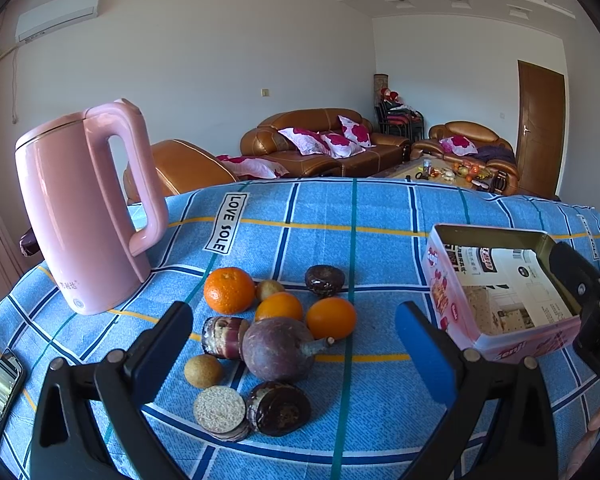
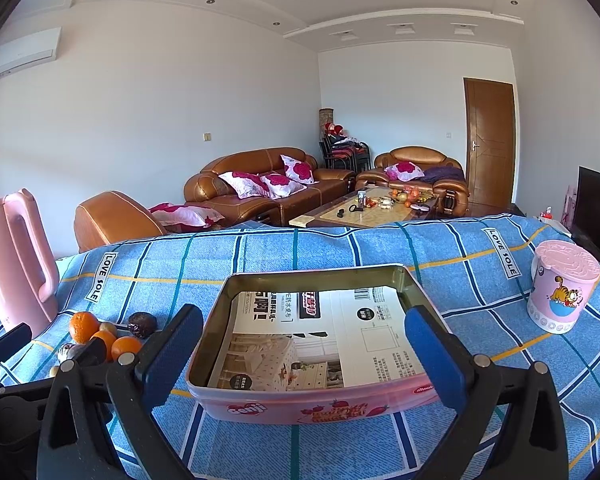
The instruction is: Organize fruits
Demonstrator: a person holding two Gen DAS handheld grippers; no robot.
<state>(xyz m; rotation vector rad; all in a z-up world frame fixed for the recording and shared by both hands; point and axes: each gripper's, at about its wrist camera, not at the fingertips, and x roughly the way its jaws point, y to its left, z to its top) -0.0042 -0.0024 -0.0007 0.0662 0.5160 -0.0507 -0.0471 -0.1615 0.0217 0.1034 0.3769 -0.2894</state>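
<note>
A cluster of fruits lies on the blue checked tablecloth: three oranges [image 1: 229, 289], a purple passion fruit [image 1: 278, 349], several dark water chestnuts [image 1: 324, 280] and small brown fruits [image 1: 203, 370]. My left gripper [image 1: 296, 344] is open and empty, its fingers either side of the cluster just above it. A pink tin [image 2: 312, 396] lined with printed paper stands to the right, with no fruit in it; it also shows in the left wrist view [image 1: 500, 336]. My right gripper [image 2: 304, 352] is open and empty, hovering over the tin's near edge.
A pink kettle [image 1: 80, 208] stands at the left behind the fruits. A phone [image 1: 0, 388] lies at the table's left edge. A pink lidded cup [image 2: 560, 284] stands at the right. Sofas and a coffee table lie beyond the far edge.
</note>
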